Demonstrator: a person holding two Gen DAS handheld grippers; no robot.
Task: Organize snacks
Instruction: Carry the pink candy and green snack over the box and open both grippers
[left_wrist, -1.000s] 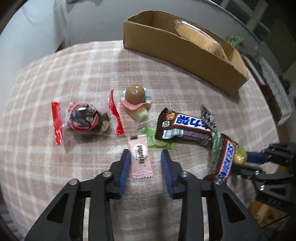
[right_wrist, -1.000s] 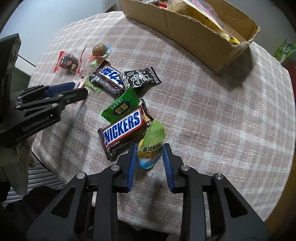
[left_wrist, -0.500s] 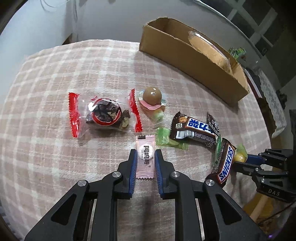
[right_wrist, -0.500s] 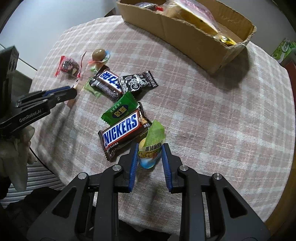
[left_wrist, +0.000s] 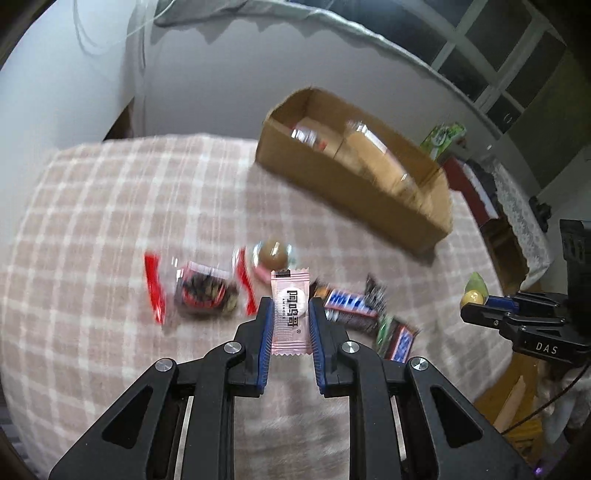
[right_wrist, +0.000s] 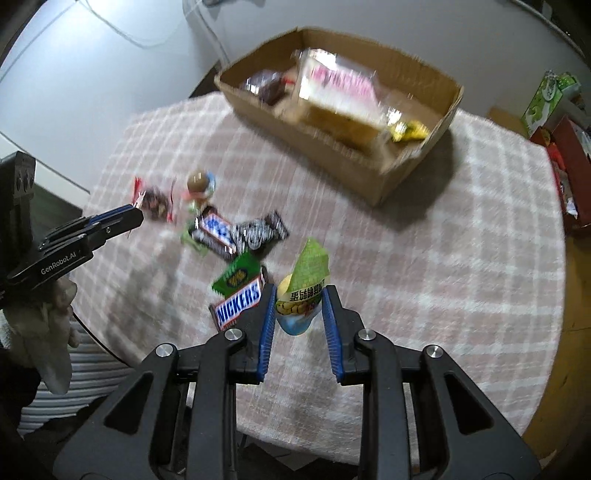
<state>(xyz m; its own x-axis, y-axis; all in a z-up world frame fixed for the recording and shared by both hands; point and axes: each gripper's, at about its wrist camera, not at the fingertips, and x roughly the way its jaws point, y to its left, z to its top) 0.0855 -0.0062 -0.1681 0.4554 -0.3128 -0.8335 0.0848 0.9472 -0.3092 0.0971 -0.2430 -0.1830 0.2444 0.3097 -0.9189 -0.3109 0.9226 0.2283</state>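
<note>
Left gripper (left_wrist: 291, 325): clamped on the pink candy sachet (left_wrist: 290, 312), now lifted clear of the checked tablecloth (left_wrist: 92, 229); a second ago its jaws stood open around the sachet lying flat. Right gripper (right_wrist: 299, 312): closed on the green-and-yellow snack packet (right_wrist: 303, 286), likewise raised from beside the Snickers bar (right_wrist: 240, 302). Both items judged ready for carrying to the cardboard box (right_wrist: 406, 173) at the far side.

My matt black plastic left gripper (left_wrist: 291, 317), blue ribbed pads (left_wrist: 266, 332), pinches a glossy pink candy wrapper (left_wrist: 290, 312); my right gripper (right_wrist: 299, 308) pinches a shiny green-and-yellow foil packet (right_wrist: 303, 291). Below, a soft napped checked tablecloth (right_wrist: 424, 266), a matt brown cardboard box (right_wrist: 391, 177), a glossy Snickers wrapper (right_wrist: 239, 304).
</note>
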